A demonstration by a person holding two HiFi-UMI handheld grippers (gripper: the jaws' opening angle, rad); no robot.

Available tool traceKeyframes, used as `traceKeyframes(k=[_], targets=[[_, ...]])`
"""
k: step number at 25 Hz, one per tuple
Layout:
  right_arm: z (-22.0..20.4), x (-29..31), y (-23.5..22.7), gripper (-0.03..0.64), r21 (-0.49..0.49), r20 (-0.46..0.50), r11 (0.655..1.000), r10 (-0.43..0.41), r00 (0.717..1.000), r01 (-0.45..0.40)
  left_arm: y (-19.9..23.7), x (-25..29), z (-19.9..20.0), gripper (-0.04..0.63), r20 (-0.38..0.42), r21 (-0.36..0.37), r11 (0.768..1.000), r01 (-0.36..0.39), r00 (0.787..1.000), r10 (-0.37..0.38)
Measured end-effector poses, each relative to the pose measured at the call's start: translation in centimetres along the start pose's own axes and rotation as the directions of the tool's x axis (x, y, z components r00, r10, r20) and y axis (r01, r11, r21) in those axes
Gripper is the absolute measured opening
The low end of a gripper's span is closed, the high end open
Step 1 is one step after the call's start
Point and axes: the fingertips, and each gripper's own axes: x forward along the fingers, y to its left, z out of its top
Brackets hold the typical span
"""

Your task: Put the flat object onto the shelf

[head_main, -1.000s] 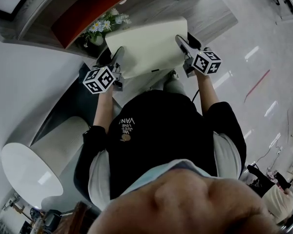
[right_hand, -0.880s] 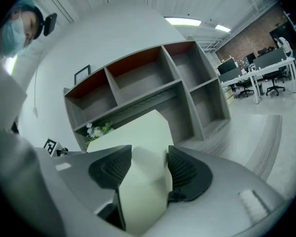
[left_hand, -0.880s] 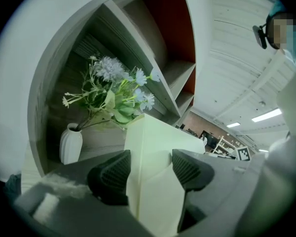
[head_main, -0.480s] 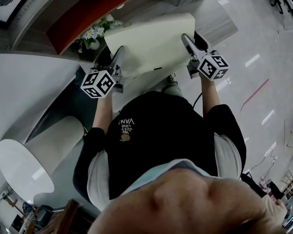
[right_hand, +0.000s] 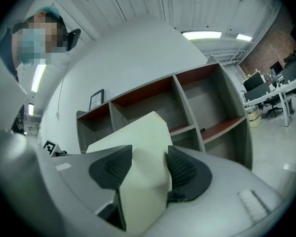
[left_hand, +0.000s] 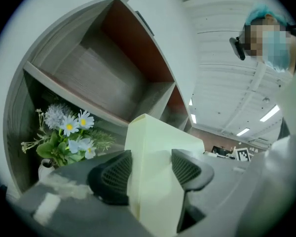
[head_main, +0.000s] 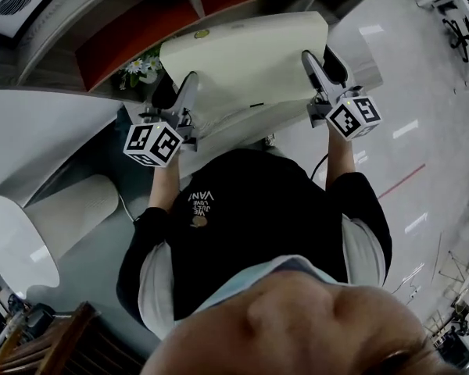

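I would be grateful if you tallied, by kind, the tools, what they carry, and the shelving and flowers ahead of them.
Tools: 2 (left tool, right tool)
Cream flat object, held by both tools: 1
Shelf unit: 1
Bunch of flowers: 1
Total: 5

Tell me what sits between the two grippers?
The cream flat object spans between the left gripper and right gripper, each clamping one edge; the head view shows it.

Grey shelf with a flower vase in one compartment
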Motion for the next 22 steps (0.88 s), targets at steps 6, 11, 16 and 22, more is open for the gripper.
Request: traceKeyframes(k=[6, 11, 16, 22], targets=[[3.1, 1.8, -0.2, 0.212, -0.024, 0.034, 0.997, 0.077, 0.996, -0.077, -1.0, 0.4, 2.3, 0.258, 0.075, 0.025, 0.999, -0.042, 0.996, 0.041], [5.0, 2.5, -0.1, 0.209, -0.038, 0.061, 0.991, 0.129, 0.990, -0.127, -2.1, 0.1, 4.2, 0.256, 0.145, 0.057, 0.996, -0.070, 0.988, 0.061], [8.2, 2.9, 0.4, 0.206, -0.067, 0.103, 0.980, 0.192, 0.976, -0.186, -3.9, -0.1, 6.8, 0.256, 0.213, 0.086, 0.993, -0.084, 0.975, 0.064], [11.4, 3.8, 1.7, 0.202, -0.099, 0.147, 0.964, 0.259, 0.955, -0.246, -5.2, -0.8, 10.2, 0.253, 0.293, 0.142, 0.984, -0.103, 0.954, 0.058]])
